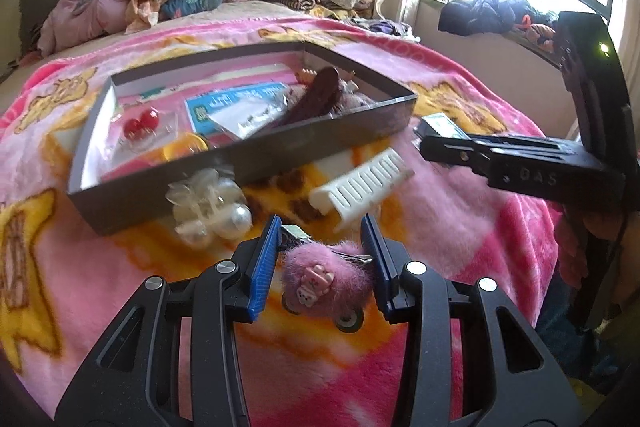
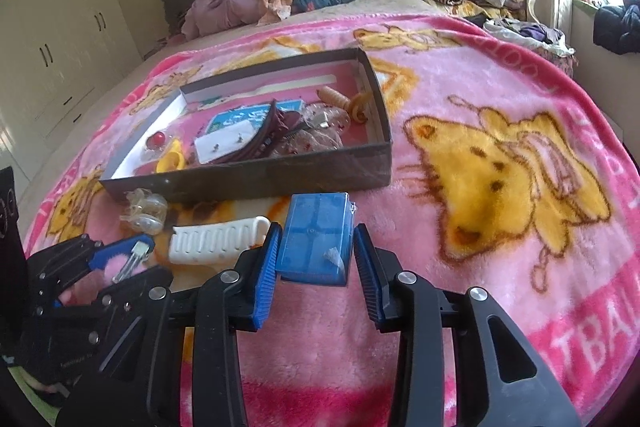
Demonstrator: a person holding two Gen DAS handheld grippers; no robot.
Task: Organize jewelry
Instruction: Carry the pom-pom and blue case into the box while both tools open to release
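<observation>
Tray: a shallow dark box [image 1: 248, 163] lies on the pink blanket [image 2: 460, 247] covering the bed; it already holds red bead earrings [image 1: 140, 125], a yellow ring [image 1: 184, 147] and carded pieces, so it looks to be the collecting place.
Left gripper [image 1: 320, 259]: fingers apart, straddling a fluffy pink hair clip [image 1: 324, 279]; the clip sits between the blue pads [image 1: 262, 275], its fur close to the right pad, though contact cannot be told.
Right gripper [image 2: 314, 255]: fingers apart on either side of a blue plastic case [image 2: 316, 239], whose near end lies between the pads with a small gap each side.
Loose items: a pearl-and-ribbon piece [image 1: 212, 207] against the tray's near wall and a white comb [image 1: 360, 187] just beside it, between tray and grippers.
Reading: both tools appear lined up to close on their items for transfer into the tray.
</observation>
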